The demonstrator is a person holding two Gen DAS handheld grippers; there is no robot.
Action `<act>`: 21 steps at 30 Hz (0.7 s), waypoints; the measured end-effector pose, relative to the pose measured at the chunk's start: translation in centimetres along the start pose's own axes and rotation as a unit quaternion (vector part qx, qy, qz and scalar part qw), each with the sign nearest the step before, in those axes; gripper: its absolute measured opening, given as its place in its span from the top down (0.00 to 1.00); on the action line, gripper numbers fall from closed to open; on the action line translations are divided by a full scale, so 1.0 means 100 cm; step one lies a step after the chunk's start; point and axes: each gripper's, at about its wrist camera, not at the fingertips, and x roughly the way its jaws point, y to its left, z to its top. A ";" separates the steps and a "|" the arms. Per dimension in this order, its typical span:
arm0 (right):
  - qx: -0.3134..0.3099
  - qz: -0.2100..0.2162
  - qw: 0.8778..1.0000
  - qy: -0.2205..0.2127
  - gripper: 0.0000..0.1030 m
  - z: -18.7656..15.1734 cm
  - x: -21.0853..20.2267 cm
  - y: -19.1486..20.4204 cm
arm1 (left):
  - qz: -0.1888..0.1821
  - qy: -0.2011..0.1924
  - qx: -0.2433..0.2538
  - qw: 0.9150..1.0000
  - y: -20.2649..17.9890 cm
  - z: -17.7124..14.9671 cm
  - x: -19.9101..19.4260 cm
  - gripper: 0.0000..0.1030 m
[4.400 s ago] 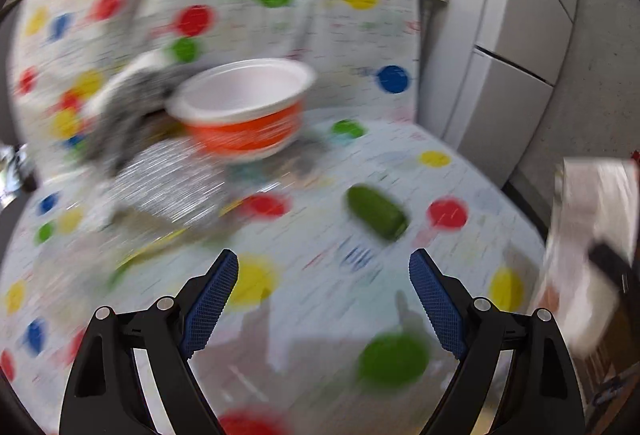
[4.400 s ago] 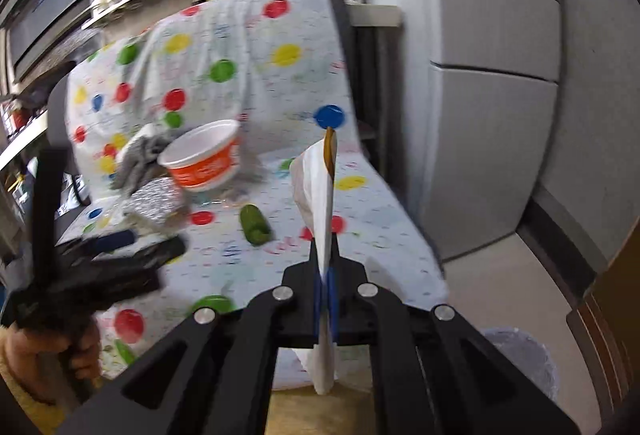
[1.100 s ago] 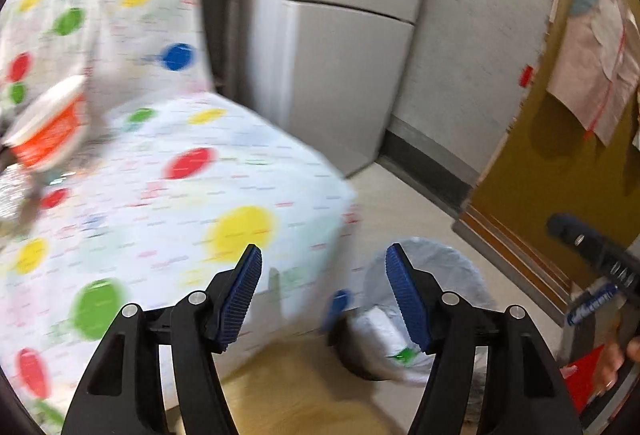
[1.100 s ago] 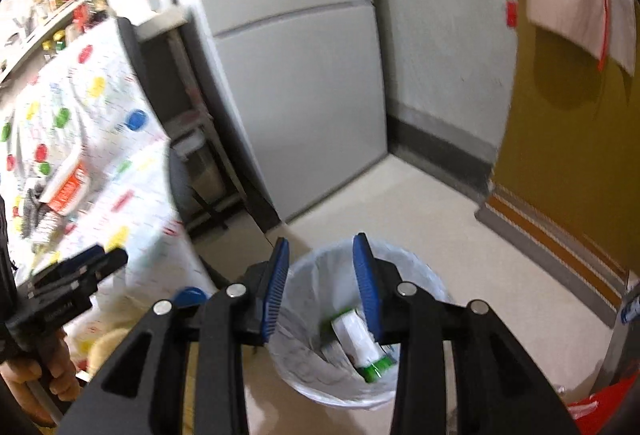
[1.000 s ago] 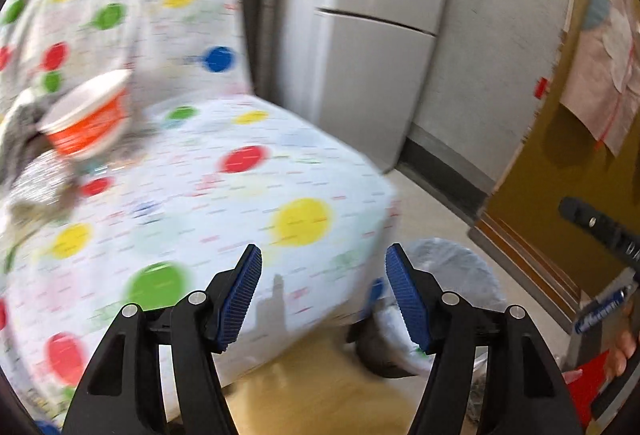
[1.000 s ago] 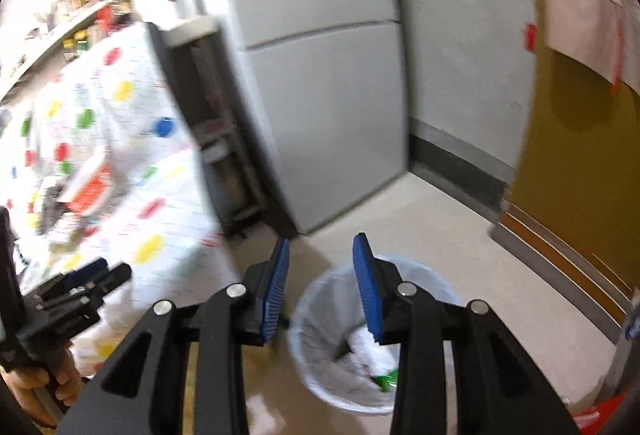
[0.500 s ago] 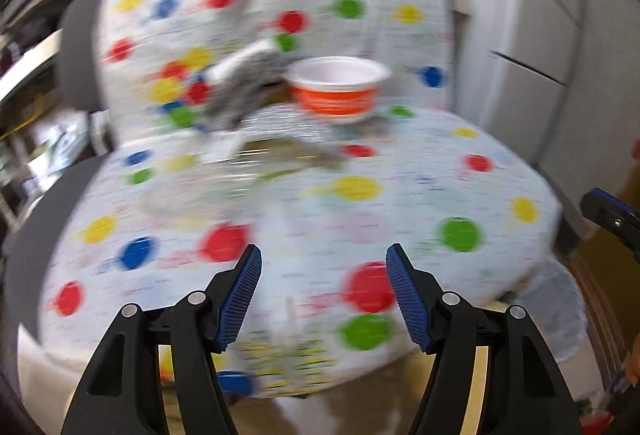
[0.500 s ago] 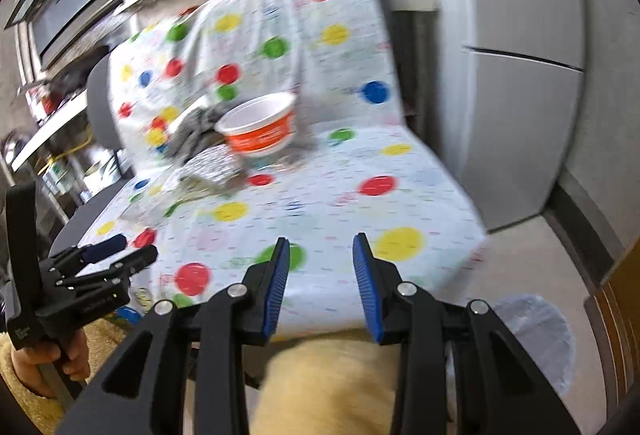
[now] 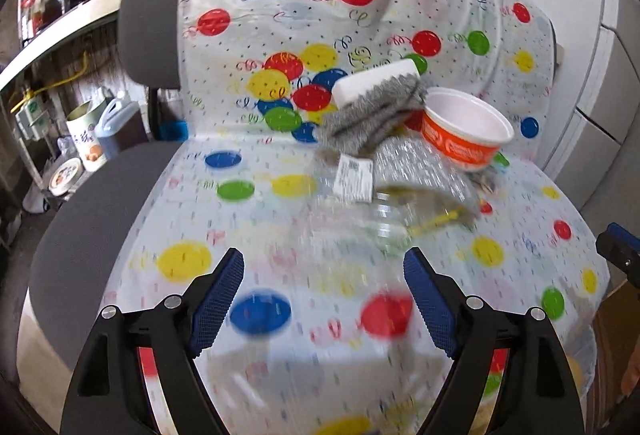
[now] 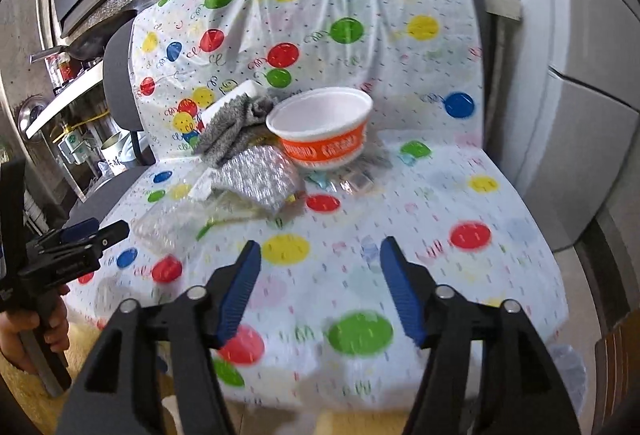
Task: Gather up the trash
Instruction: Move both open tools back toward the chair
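Plastic sheeting printed with coloured balloons (image 9: 256, 171) covers a dark office chair (image 9: 148, 35), and the trash sits on its seat. In the left wrist view the left claw (image 9: 324, 299) hangs over the front of the seat with its blue pads spread wide and nothing between them; its jaws have just been opening. At 1 o'clock from it lies a clear crumpled plastic wrapper (image 9: 360, 219), blurred, and beyond that a silver foil bag (image 9: 424, 167). An orange and white paper bowl (image 9: 464, 135) stands tilted at 2 o'clock, beside a grey cloth (image 9: 372, 115) draped under a white block (image 9: 376, 81).

In the right wrist view the right claw (image 10: 320, 287) is also spread and empty, its jaws having just been opening. The bowl (image 10: 324, 127) lies at 12 o'clock, the foil bag (image 10: 260, 175) at 11 o'clock, and a hand (image 10: 28, 335) grips the left claw's handle at 9 o'clock.
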 end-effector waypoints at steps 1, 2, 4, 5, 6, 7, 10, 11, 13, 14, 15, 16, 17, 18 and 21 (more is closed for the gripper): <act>-0.001 0.001 1.000 -0.001 0.40 0.007 0.007 0.000 | -0.002 -0.001 0.006 1.000 -0.001 0.006 0.005 0.20; -0.001 0.002 1.000 -0.002 0.40 0.012 0.012 0.000 | -0.003 -0.001 0.013 1.000 -0.002 0.014 0.012 0.20; 0.002 0.005 1.000 -0.006 0.40 0.027 0.028 -0.001 | -0.013 -0.002 0.026 1.000 -0.004 0.032 0.028 0.22; 0.002 0.006 1.000 -0.008 0.40 0.032 0.033 -0.001 | -0.016 0.000 0.033 0.999 -0.007 0.040 0.038 0.24; 0.002 0.008 1.000 -0.011 0.40 0.038 0.040 -0.002 | -0.018 0.003 0.040 0.999 -0.009 0.048 0.046 0.25; 0.002 0.010 1.000 -0.013 0.40 0.044 0.046 -0.003 | -0.026 0.007 0.048 0.998 -0.012 0.058 0.058 0.25; 0.004 0.011 1.000 -0.016 0.40 0.058 0.064 -0.007 | -0.019 0.007 0.055 0.998 -0.018 0.083 0.083 0.23; 0.005 0.012 1.000 -0.018 0.40 0.063 0.068 -0.009 | -0.019 0.005 0.057 0.998 -0.019 0.093 0.090 0.23; 0.006 0.010 1.000 -0.023 0.40 0.069 0.074 -0.013 | -0.021 -0.004 0.057 0.998 -0.020 0.110 0.096 0.23; 0.005 0.009 1.000 -0.025 0.40 0.071 0.075 -0.015 | -0.021 -0.014 0.056 0.998 -0.019 0.118 0.096 0.23; 0.006 0.007 1.000 -0.028 0.40 0.074 0.078 -0.017 | -0.013 -0.027 0.055 0.998 -0.018 0.129 0.097 0.23; 0.008 0.007 1.000 -0.029 0.39 0.076 0.080 -0.020 | -0.003 -0.033 0.058 0.998 -0.018 0.135 0.099 0.23; 0.009 0.007 0.999 -0.030 0.39 0.077 0.082 -0.022 | 0.011 -0.034 0.063 0.997 -0.018 0.140 0.103 0.23; 0.013 0.008 0.999 -0.029 0.39 0.078 0.085 -0.025 | 0.023 -0.029 0.070 0.997 -0.017 0.144 0.108 0.23; 0.025 0.014 0.999 -0.026 0.39 0.076 0.089 -0.033 | 0.054 0.000 0.085 0.995 -0.012 0.138 0.124 0.23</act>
